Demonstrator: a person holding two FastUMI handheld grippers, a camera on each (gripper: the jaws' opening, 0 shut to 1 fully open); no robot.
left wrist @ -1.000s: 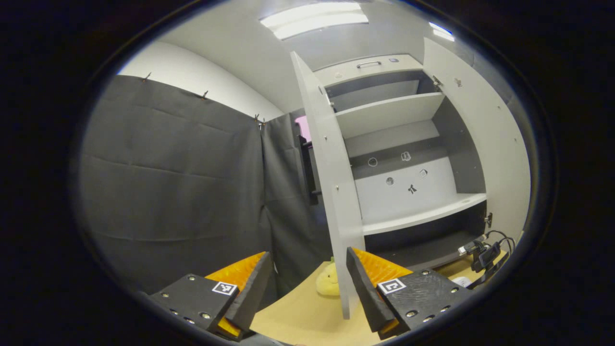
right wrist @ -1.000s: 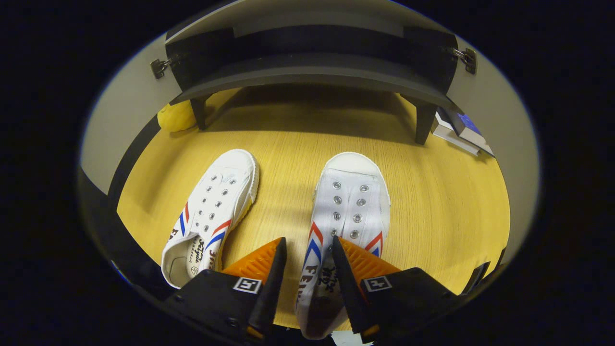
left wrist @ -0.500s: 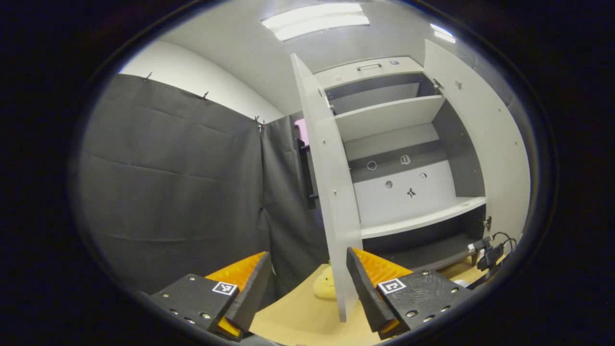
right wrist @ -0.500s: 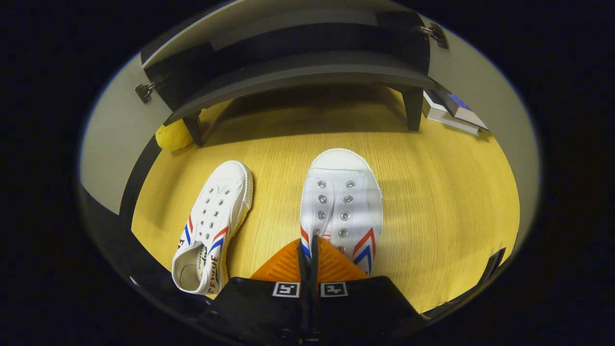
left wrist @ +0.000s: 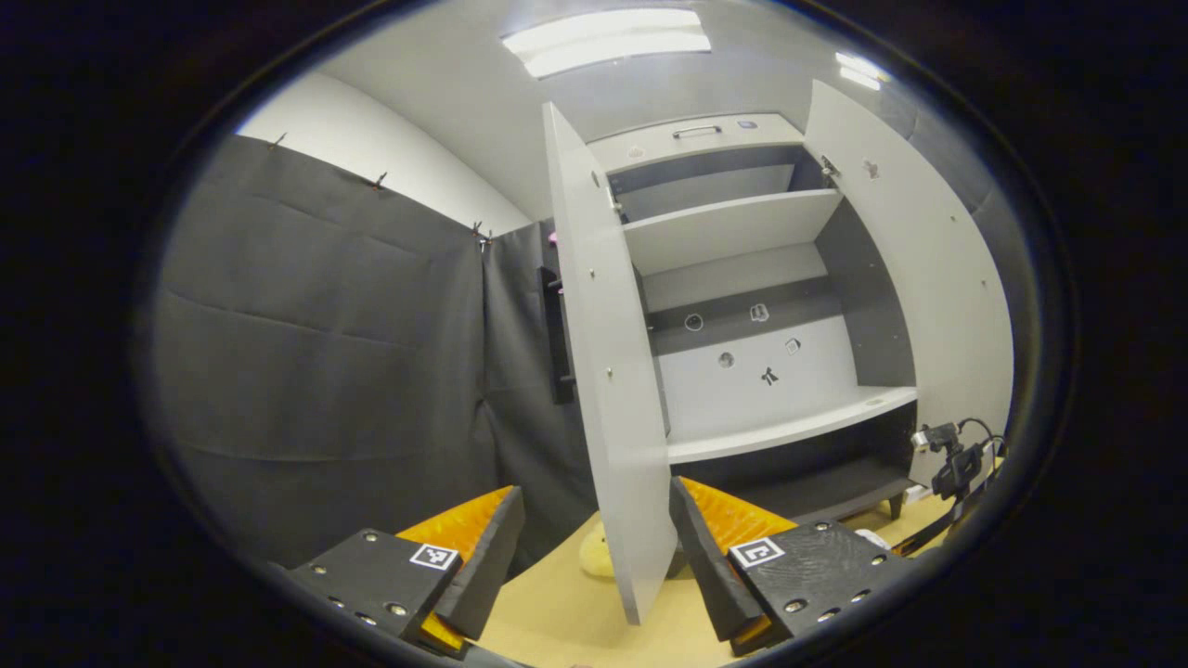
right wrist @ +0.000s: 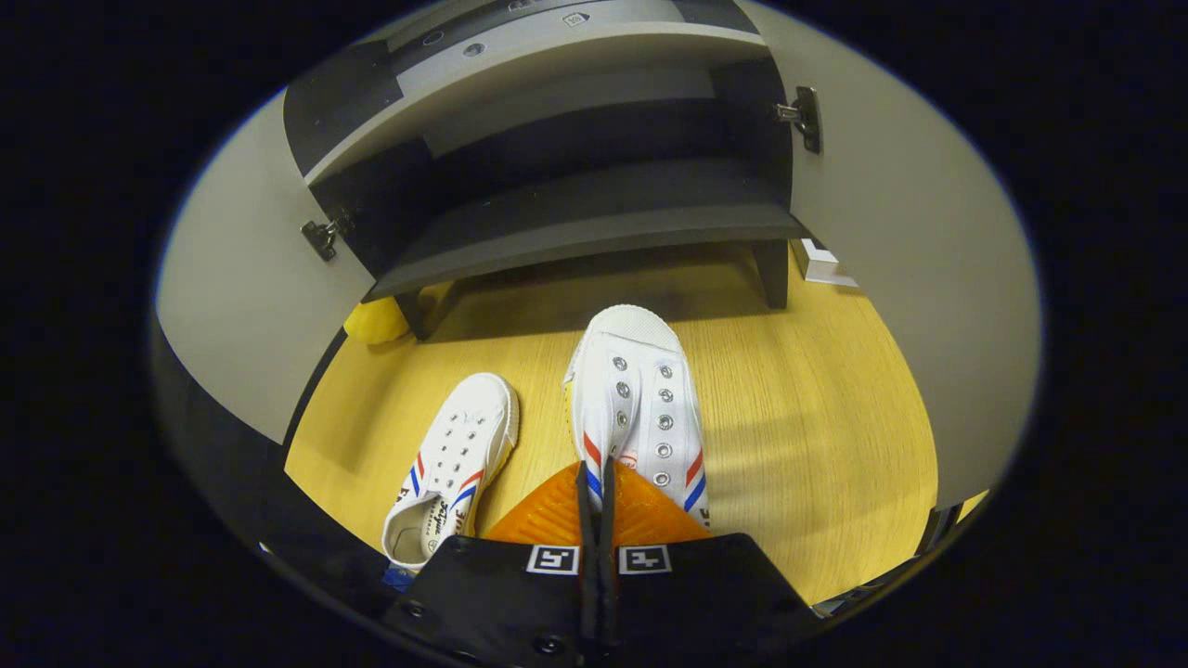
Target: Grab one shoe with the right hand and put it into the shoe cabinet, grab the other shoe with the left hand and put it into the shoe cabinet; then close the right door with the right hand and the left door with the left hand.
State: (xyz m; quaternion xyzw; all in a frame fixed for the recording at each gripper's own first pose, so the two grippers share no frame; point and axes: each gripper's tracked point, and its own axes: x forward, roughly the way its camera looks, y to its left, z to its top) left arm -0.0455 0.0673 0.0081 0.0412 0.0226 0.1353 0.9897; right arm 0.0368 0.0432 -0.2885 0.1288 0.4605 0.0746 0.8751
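In the right gripper view my right gripper [right wrist: 594, 473] is shut on the side wall of a white shoe [right wrist: 636, 399] with red and blue stripes, held above the wooden floor. The second white shoe [right wrist: 459, 455] lies on the floor to its left. Ahead stands the shoe cabinet [right wrist: 575, 218] with its dark bottom shelf. In the left gripper view my left gripper [left wrist: 594, 538] is open and holds nothing. It faces the edge of the cabinet's left door [left wrist: 608, 390]. The right door [left wrist: 928, 297] stands open too, and pale shelves [left wrist: 780, 427] show between them.
A yellow soft toy [right wrist: 376, 320] lies by the cabinet's left leg, also visible as a toy [left wrist: 594, 559] behind the left door. White boxes [right wrist: 821, 269] sit right of the cabinet. A small camera with cables [left wrist: 951, 459] stands at the right. Black cloth [left wrist: 325, 371] hangs on the left.
My right gripper closed on the right-hand shoe and lifted it off the floor toward the cabinet. The left gripper drifted slightly, staying open.
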